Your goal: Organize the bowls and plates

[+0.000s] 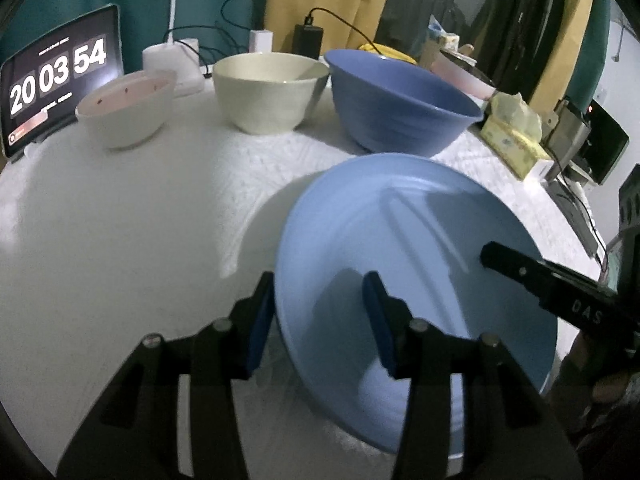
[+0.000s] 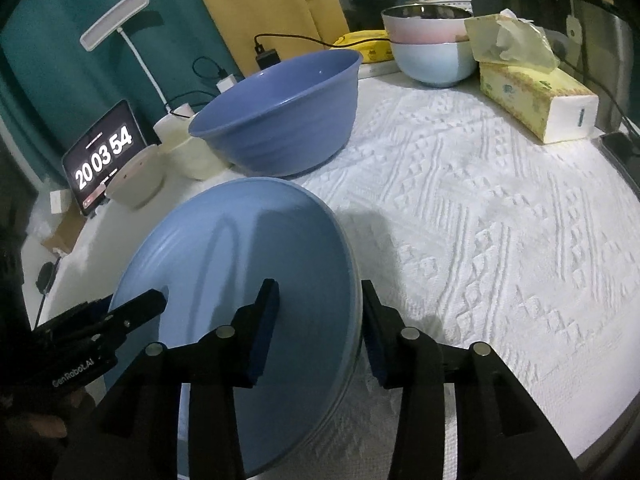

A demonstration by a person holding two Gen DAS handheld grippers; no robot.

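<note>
Nearest, the light blue plate [image 1: 416, 280] rests on the white cloth of the worktop [image 2: 480, 220]; each side of its rim sits between a pair of jaws, probably so both hands share its load. The left gripper [image 1: 316, 316] straddles the left rim, the right gripper [image 2: 318, 320] the right rim; both pairs stand spread, pads not visibly pressing, so the plate looks set down, not carried. Farther off stand a big blue bowl [image 1: 404, 100], a cream bowl [image 1: 268, 92] and a pinkish bowl [image 1: 126, 112] in a row, left as sorted; at the far right two bowls [image 2: 430, 44] are stacked.
</note>
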